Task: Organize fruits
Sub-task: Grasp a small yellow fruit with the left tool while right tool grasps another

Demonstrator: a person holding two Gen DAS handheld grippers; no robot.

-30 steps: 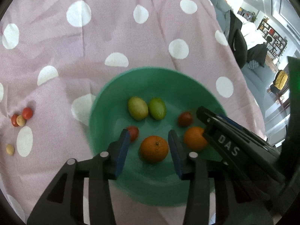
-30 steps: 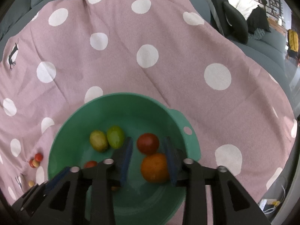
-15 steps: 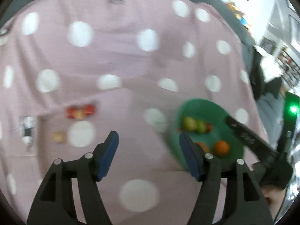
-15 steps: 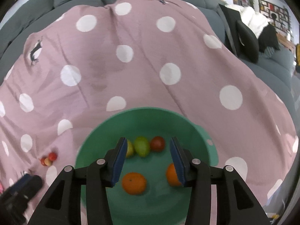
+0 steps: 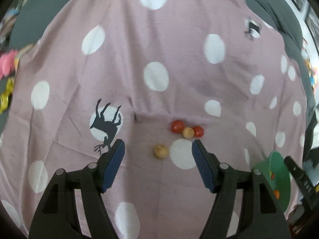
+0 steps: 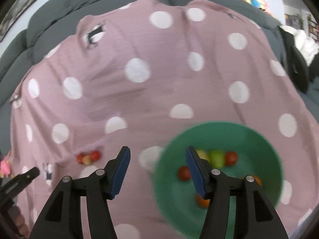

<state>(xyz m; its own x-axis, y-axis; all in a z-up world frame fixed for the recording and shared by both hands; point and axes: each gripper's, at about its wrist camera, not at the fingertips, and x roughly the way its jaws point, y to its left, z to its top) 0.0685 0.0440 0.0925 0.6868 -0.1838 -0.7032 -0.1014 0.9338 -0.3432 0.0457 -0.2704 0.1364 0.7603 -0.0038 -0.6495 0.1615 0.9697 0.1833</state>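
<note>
My left gripper is open and empty above the pink dotted cloth. A small tan fruit lies between its fingertips. Two red fruits and another tan fruit lie just beyond. The green bowl is at the right edge. In the right wrist view, my right gripper is open and empty over the bowl's left rim. The bowl holds red, green and orange fruits. The loose fruit cluster lies to the left.
The pink cloth with white dots covers a grey sofa. A black deer print is left of my left gripper. Colourful toys lie at the far left edge.
My left gripper swung left from the bowl to the loose fruits on the cloth. My right gripper opened wider and shifted left toward the bowl's left rim.
</note>
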